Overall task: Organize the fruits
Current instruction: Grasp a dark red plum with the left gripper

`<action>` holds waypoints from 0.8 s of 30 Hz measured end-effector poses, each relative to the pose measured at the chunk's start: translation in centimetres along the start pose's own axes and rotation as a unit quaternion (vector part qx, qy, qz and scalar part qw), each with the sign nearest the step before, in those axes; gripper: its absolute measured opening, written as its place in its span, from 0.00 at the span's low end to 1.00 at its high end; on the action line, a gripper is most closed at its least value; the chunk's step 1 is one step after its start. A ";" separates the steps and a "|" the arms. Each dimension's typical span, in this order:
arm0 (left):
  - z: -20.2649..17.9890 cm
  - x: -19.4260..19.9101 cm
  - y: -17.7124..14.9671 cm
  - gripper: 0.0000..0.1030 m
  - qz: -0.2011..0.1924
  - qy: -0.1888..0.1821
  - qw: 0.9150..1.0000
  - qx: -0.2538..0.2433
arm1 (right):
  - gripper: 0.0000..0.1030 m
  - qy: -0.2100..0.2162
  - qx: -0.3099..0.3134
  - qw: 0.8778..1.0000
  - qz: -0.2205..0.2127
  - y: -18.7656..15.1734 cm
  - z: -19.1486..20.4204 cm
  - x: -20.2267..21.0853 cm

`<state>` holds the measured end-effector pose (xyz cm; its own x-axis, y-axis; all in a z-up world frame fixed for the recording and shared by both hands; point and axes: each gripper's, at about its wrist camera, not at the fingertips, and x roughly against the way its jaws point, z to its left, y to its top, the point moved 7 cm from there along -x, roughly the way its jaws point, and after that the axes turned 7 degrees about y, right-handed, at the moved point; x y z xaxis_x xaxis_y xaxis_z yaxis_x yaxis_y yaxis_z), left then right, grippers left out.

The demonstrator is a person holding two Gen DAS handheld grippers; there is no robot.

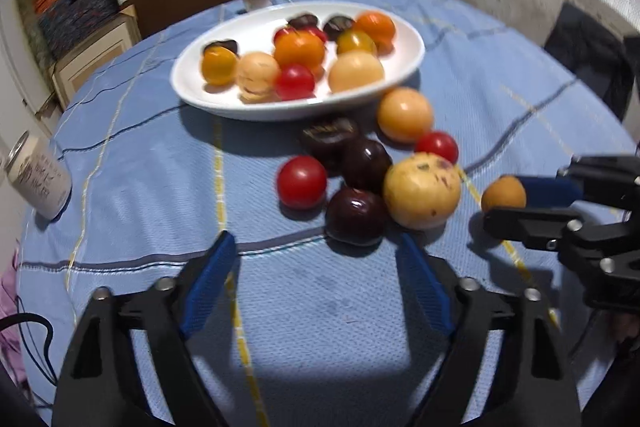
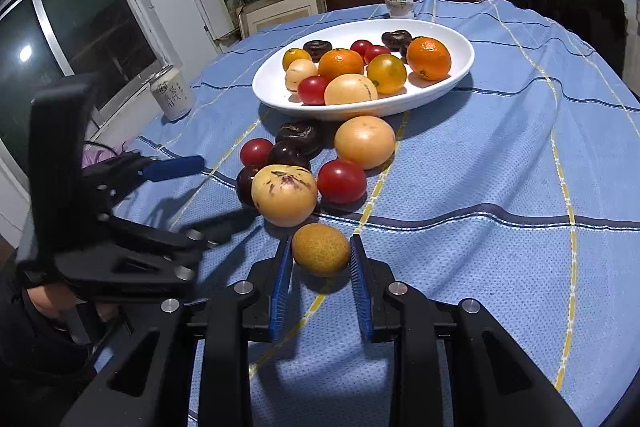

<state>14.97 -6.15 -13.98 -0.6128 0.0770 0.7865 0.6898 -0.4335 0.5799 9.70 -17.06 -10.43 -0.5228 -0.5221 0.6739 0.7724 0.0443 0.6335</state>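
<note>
On the blue-clothed worktop (image 2: 500,155), the white dish (image 2: 460,75) is half filled. The right hand-held gripper (image 2: 320,255) pinches a small yellow-brown fruit (image 2: 320,249); next, lift it dishward. The left hand-held gripper (image 1: 316,247) gapes empty beside dark plums (image 1: 355,215).

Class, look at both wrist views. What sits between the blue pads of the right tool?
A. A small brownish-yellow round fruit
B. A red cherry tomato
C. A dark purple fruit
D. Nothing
A: the right tool has its blue pads closed against a small brownish-yellow round fruit on the blue cloth.
</note>
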 end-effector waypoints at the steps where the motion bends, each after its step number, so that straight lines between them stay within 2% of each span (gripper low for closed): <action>1: -0.2 -0.1 0.1 0.72 0.000 -0.001 1.000 -0.002 | 0.30 0.004 -0.001 1.000 -0.002 0.0 0.0 0.1; 3: -0.2 -0.4 0.3 0.71 -0.002 -0.001 1.000 -0.001 | 0.30 0.008 -0.003 1.000 -0.004 0.1 0.0 0.1; 5: -0.4 -0.4 0.6 0.58 -0.007 -0.007 1.000 0.000 | 0.30 0.014 -0.004 1.000 -0.007 0.1 0.0 0.2; 8: -0.8 -0.3 0.6 0.49 -0.012 -0.010 1.000 -0.007 | 0.30 0.021 -0.005 1.000 -0.011 0.1 0.1 0.5; 12: -1.1 -0.5 0.8 0.47 -0.014 -0.017 1.000 -0.008 | 0.30 0.017 -0.007 1.000 -0.007 0.0 -0.1 0.3; 13: -1.0 -0.5 0.9 0.49 -0.013 -0.019 1.000 -0.007 | 0.30 0.016 -0.007 1.000 -0.006 0.1 -0.1 0.3; 16: -0.8 -1.0 1.2 0.62 -0.011 -0.018 1.000 0.003 | 0.32 0.012 -0.007 1.000 -0.002 0.1 -0.1 0.1; 19: -0.8 -1.3 1.5 0.62 -0.010 -0.028 1.000 0.008 | 0.32 0.011 -0.005 1.000 -0.002 0.0 -0.1 0.1; 20: -0.8 -1.3 1.5 0.60 -0.011 -0.028 1.000 0.008 | 0.32 0.010 -0.006 1.000 -0.002 0.0 -0.1 0.1; 23: -1.1 -0.9 1.3 0.43 -0.015 -0.036 0.999 0.004 | 0.33 0.011 -0.006 1.000 -0.002 0.0 -0.1 0.1; 24: -1.2 -0.7 1.2 0.42 -0.014 -0.042 0.999 0.004 | 0.35 0.009 -0.007 1.000 -0.002 0.0 -0.1 0.2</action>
<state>15.77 -7.80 -14.13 -0.5978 0.1649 0.7845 0.6760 -0.4222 0.6039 9.64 -17.25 -10.37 -0.5189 -0.5380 0.6643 0.7756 0.0305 0.6305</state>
